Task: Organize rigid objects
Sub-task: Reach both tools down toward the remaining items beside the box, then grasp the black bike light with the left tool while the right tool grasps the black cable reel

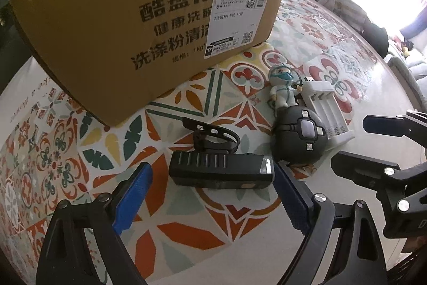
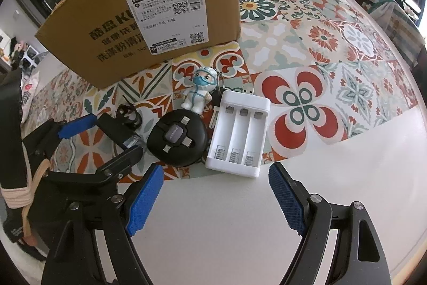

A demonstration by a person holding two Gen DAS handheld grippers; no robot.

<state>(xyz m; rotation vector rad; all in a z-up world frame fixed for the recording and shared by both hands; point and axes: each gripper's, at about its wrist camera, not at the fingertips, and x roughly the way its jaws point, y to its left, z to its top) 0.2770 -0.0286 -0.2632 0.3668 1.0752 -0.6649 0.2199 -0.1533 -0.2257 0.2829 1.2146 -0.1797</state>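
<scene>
Left tool (image 1: 213, 194) spread, flanking bike light (image 1: 221, 172)

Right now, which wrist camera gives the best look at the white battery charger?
The right wrist view: the white battery charger lies nearly face-up ahead of the open right gripper, all three empty slots visible. In the left wrist view the charger is off to the right, seen obliquely, partly hidden behind the round black cable hub.

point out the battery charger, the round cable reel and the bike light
battery charger (image 2: 237, 135): right wrist view, on the middle battery slot.
round cable reel (image 2: 177, 138): right wrist view, on its centre hub.
bike light (image 1: 218, 172): left wrist view, on the ribbed top of its black body.
</scene>
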